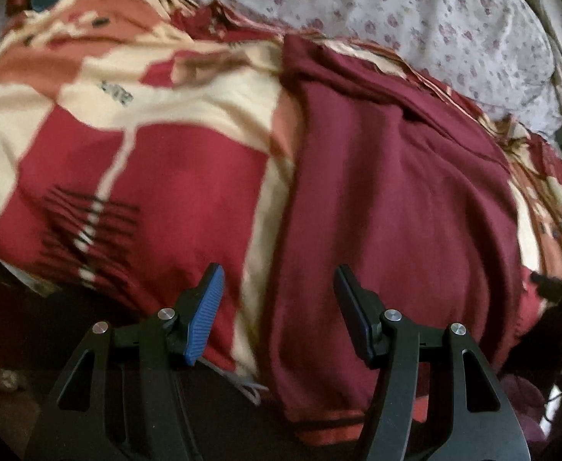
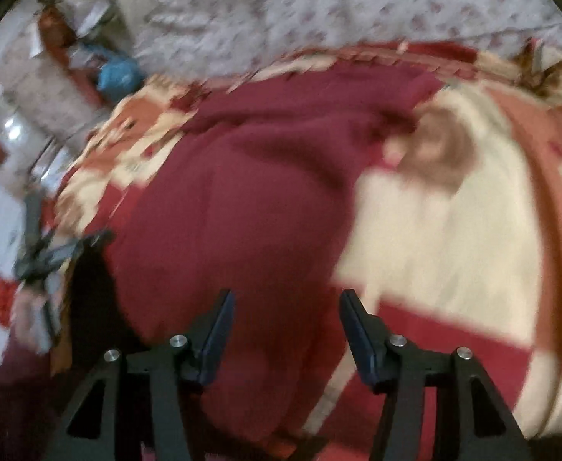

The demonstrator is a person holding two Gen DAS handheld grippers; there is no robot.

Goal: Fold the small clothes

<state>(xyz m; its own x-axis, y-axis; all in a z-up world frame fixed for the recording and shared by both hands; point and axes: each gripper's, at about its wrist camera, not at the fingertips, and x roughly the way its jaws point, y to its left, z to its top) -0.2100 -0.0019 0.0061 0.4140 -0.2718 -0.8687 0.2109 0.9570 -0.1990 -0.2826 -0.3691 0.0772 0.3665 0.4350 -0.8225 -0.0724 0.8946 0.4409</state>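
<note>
Spread over the bed lay a red-and-cream patterned blanket (image 1: 135, 146), with a floral sheet (image 1: 415, 11) at the far side. On the blanket lay a maroon garment (image 1: 388, 192), its orange-striped hem at the near edge. No writing could be read. Both the left hand-held gripper (image 1: 279, 282) and the right hand-held gripper (image 2: 286, 307) hovered over it, jaws apart, holding nothing.

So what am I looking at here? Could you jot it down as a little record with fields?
place: bed with a patterned red and cream blanket
garment: maroon garment lying spread on the blanket
behind: pale floral sheet
left gripper: open, nothing between its fingers, above the garment's near edge
right gripper: open, empty, over the garment
picture quality: right view blurred
</note>
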